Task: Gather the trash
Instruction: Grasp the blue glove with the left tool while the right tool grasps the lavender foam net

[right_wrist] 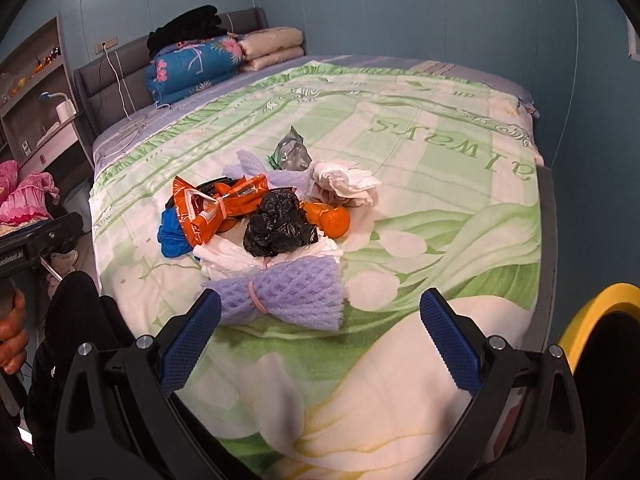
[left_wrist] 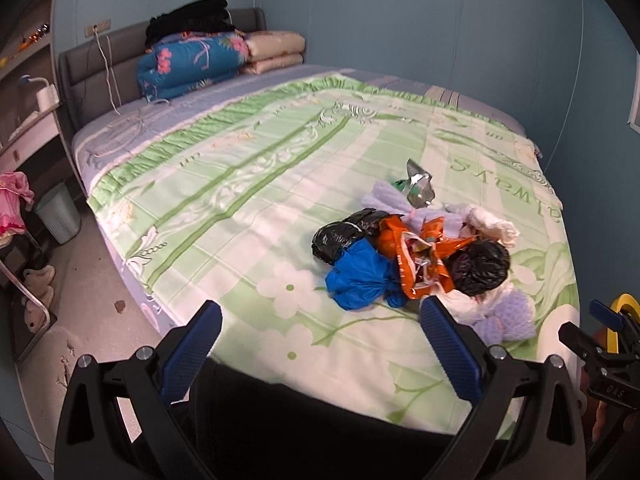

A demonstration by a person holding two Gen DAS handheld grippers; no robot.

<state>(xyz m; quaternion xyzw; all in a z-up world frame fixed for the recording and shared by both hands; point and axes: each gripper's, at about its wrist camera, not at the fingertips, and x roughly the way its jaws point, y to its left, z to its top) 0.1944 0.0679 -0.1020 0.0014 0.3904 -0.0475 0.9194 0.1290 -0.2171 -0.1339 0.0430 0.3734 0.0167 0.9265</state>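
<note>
A heap of trash lies on the green flowered bedspread [left_wrist: 240, 184]. It holds a blue plastic bag [left_wrist: 360, 276], an orange wrapper [left_wrist: 420, 256], two black bags [left_wrist: 480, 268], white tissue [left_wrist: 492, 224], purple foam netting [right_wrist: 288, 296], a crushed clear bottle [left_wrist: 418, 186] and an orange fruit [right_wrist: 334, 220]. My left gripper [left_wrist: 320, 344] is open and empty, just short of the blue bag. My right gripper [right_wrist: 320, 336] is open and empty, its left finger beside the purple netting.
Folded quilts [left_wrist: 192, 64] and black clothes sit at the headboard. A pale waste bin [left_wrist: 60, 212] stands on the floor left of the bed. A yellow-rimmed container [right_wrist: 600, 320] is at my lower right. A desk and pink cloth [right_wrist: 28, 196] are at the left.
</note>
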